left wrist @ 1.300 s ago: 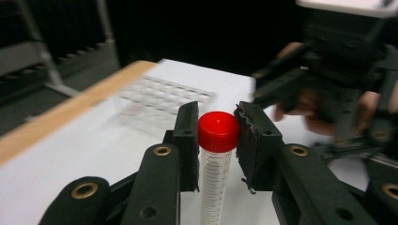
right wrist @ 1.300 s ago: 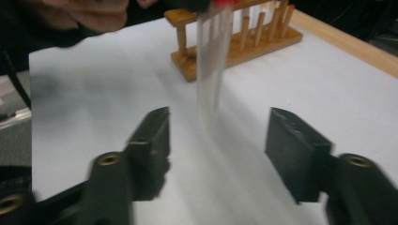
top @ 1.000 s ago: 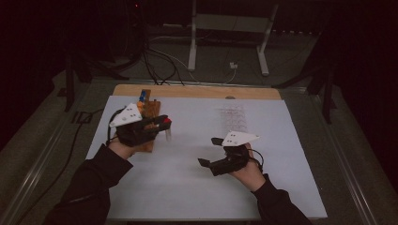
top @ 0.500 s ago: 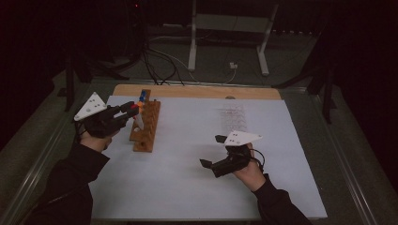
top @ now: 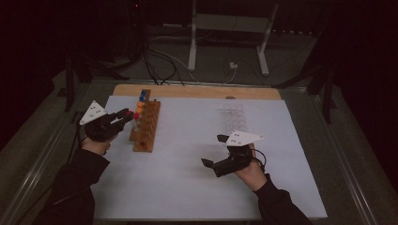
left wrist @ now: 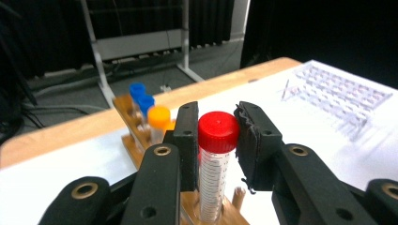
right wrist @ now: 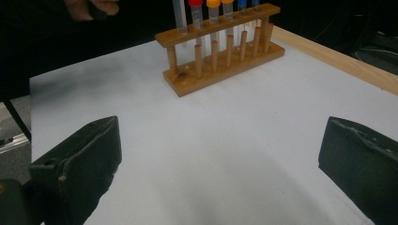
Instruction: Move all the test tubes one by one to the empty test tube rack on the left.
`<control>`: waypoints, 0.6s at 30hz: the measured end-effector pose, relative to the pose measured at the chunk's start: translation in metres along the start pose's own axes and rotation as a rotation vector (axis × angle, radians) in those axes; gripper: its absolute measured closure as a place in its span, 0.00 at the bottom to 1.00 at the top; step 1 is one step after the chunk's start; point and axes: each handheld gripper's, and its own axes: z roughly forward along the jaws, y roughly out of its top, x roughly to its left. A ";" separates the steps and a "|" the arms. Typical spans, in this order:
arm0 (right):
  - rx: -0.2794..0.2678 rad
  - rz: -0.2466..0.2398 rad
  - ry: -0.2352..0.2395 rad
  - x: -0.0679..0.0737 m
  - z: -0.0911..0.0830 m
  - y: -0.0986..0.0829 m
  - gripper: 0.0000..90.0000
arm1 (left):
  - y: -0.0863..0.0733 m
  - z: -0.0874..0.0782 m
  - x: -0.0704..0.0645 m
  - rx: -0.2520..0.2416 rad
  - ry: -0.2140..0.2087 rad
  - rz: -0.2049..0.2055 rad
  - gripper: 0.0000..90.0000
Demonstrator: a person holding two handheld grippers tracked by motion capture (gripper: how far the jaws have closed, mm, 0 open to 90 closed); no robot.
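Since half a second ago the left gripper (top: 123, 115) has shifted from the far end of the wooden test-tube rack (top: 147, 127) toward its middle, and its jaws now point at the red-capped tube (top: 136, 116); a second ago it sat over the rack's near end. Meanwhile the right gripper (top: 213, 151) has stayed in place on the white sheet (top: 187, 178).

From the high view, the rack stands on the left part of the sheet, running away from the person, with blue caps at its far end, orange ones next and the red one nearest the left gripper. That gripper comes in from the rack's left side. A clear plastic tray (top: 233, 117) lies well apart on the right, beyond the right gripper.

Along the left gripper view, the red-capped tube (left wrist: 217, 159) stands upright in the rack (left wrist: 141, 154), between the two black jaws. They are spread just wider than the cap: the left one lies against it or nearly so, the padded right one stands a little off it, so it is not yet pinched. Behind it rise an orange cap (left wrist: 158, 117) and two blue caps (left wrist: 141, 96), and the clear tray (left wrist: 338, 93) lies far off to the right.

Through the right gripper view, the jaws are spread wide over bare sheet (right wrist: 225, 140), holding nothing. The rack (right wrist: 220, 51) stands well ahead with its tubes upright.
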 end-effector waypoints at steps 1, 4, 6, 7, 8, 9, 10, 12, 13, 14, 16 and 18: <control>0.001 0.001 0.000 0.000 0.000 0.000 0.00 | -0.003 0.002 -0.001 0.011 0.001 -0.002 0.80; 0.000 0.004 -0.007 0.000 -0.001 -0.001 0.00 | -0.010 0.007 -0.003 0.040 0.009 0.011 0.80; -0.002 0.003 -0.010 0.000 -0.001 -0.001 0.00 | -0.015 0.009 -0.004 0.054 0.015 0.013 0.80; -0.005 0.002 -0.008 -0.001 -0.001 0.000 0.00 | -0.016 0.010 -0.004 0.062 0.015 0.014 0.80; -0.007 0.004 -0.007 -0.001 -0.002 0.000 0.00 | -0.018 0.011 -0.004 0.067 0.019 0.014 0.80; -0.007 0.006 -0.008 -0.001 -0.002 0.000 0.00 | -0.020 0.011 -0.004 0.075 0.018 0.016 0.80; -0.007 0.005 -0.008 -0.001 -0.002 0.000 0.00 | -0.021 0.012 -0.004 0.083 0.019 0.015 0.80; -0.008 0.008 -0.010 -0.001 -0.003 0.000 0.00 | -0.024 0.012 -0.004 0.088 0.021 0.014 0.80; -0.008 0.008 -0.009 -0.002 -0.003 0.000 0.00 | -0.023 0.012 -0.004 0.093 0.021 0.012 0.79; -0.009 0.009 -0.009 -0.002 -0.003 0.000 0.00 | -0.023 0.012 -0.004 0.096 0.020 0.011 0.79; -0.012 0.013 -0.002 -0.002 -0.004 0.000 0.00 | -0.021 0.011 -0.005 0.110 0.010 0.020 0.78; -0.013 0.011 -0.002 -0.002 -0.005 0.000 0.00 | -0.020 0.009 -0.007 0.118 0.001 0.031 0.67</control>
